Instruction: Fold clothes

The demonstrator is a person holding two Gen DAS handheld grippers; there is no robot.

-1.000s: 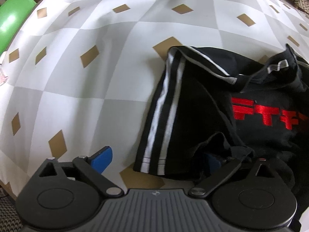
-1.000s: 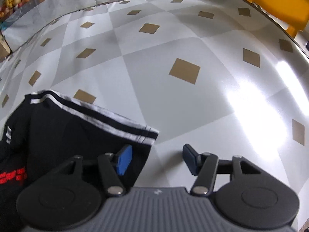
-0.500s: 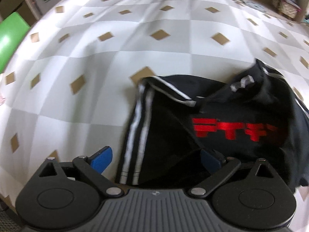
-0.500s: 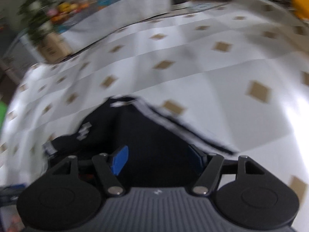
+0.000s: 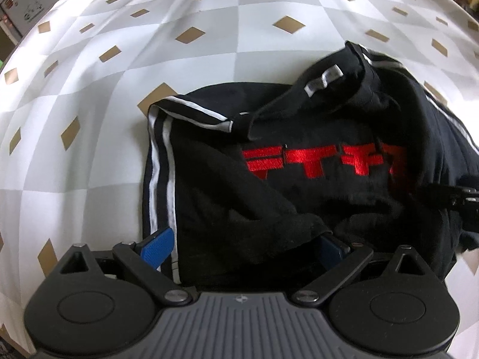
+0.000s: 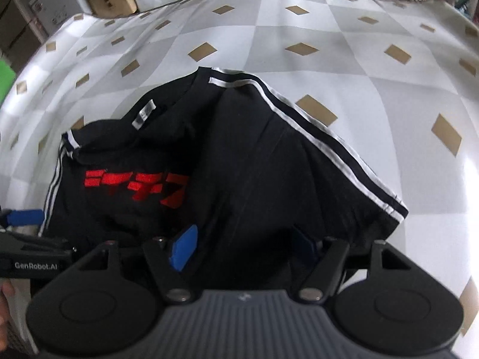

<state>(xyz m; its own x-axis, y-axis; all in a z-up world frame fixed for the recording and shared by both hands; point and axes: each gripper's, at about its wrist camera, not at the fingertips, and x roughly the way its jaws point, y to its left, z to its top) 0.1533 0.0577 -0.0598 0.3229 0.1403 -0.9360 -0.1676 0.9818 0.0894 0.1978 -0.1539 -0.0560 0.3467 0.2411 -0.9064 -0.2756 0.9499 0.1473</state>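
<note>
We are mid-fold on the black cotton T-shirt with white sleeve stripes and red lettering (image 5: pixel 299 185), bunched on the chequered counter (image 5: pixel 119 89), with left tongs (image 5: pixel 242 246) and right tongs (image 6: pixel 248 243), which have just been widening, gaping over its near hem, ungripped; next we must pinch that hem.

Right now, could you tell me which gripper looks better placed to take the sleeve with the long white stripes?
Probably the right gripper: that striped sleeve drapes just ahead of its open jaws, while the left gripper sits at the shirt's opposite side.
</note>
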